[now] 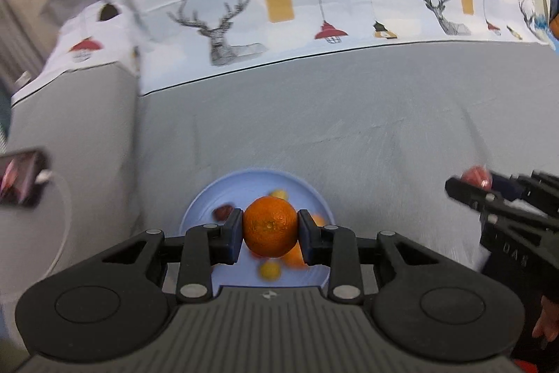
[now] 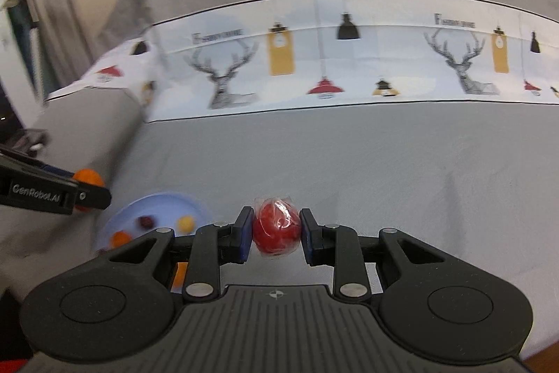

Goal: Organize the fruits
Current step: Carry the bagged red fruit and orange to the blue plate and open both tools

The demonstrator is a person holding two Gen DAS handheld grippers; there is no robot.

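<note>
My left gripper (image 1: 270, 228) is shut on an orange (image 1: 270, 226) and holds it above a light blue plate (image 1: 244, 186). The plate holds small yellow, orange and dark red fruits. My right gripper (image 2: 276, 229) is shut on a red fruit in clear wrap (image 2: 276, 229), above the grey cloth to the right of the plate (image 2: 164, 203). In the left wrist view the right gripper (image 1: 468, 186) shows at the right edge with the red fruit (image 1: 475, 175). In the right wrist view the left gripper (image 2: 84, 187) shows at the left with the orange (image 2: 87, 176).
The grey tablecloth (image 1: 349, 128) covers the surface, with a white printed band of deer and lamps (image 1: 279, 16) across the back. A phone with a white cable (image 1: 21, 177) lies at the far left.
</note>
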